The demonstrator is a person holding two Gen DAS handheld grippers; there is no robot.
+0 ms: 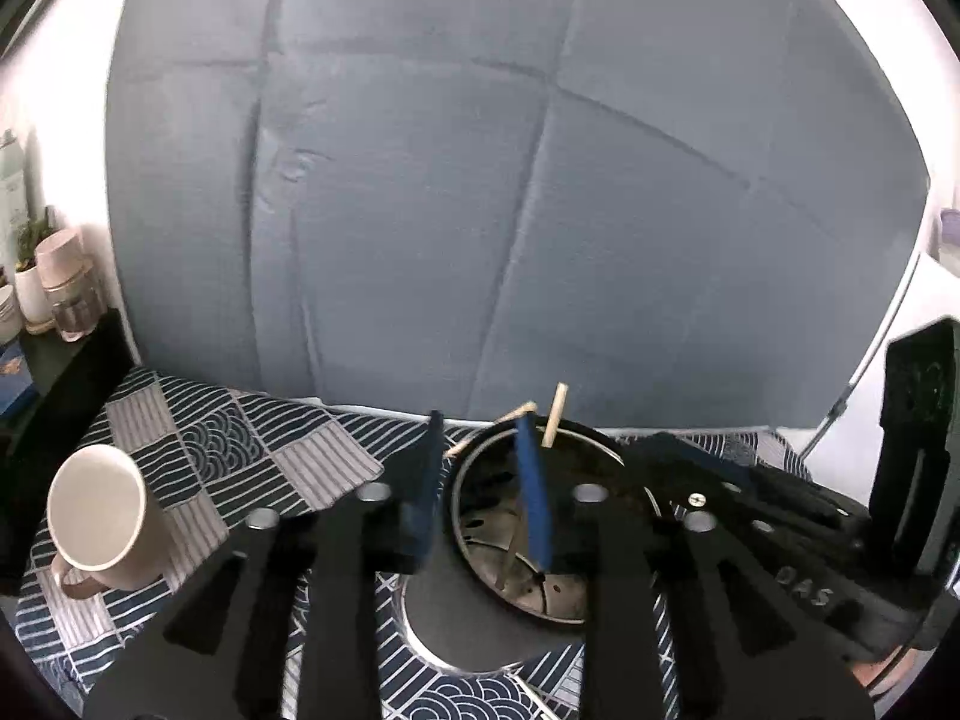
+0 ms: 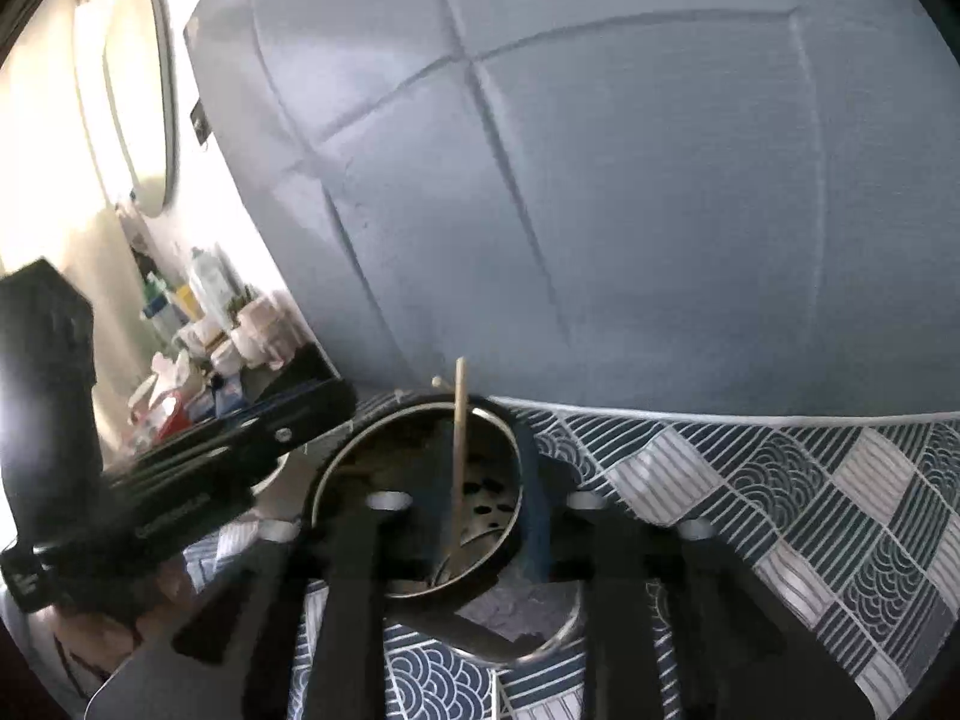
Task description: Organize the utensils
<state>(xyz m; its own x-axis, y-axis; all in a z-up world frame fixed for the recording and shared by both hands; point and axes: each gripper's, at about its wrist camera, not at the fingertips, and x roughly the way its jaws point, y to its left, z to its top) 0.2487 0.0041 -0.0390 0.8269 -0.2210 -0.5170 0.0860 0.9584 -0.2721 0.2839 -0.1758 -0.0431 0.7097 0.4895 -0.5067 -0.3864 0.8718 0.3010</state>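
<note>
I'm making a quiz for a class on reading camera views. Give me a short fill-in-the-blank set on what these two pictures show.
1. The wooden chopsticks stand inside the round metal ____.
2. The mug on the patterned cloth is lying on its ____.
3. The left hand-held gripper has nothing between its fingers, so it is ____.
4. Behind the table stands a quilted panel coloured ____.

Missing words: holder; side; open; grey
</note>
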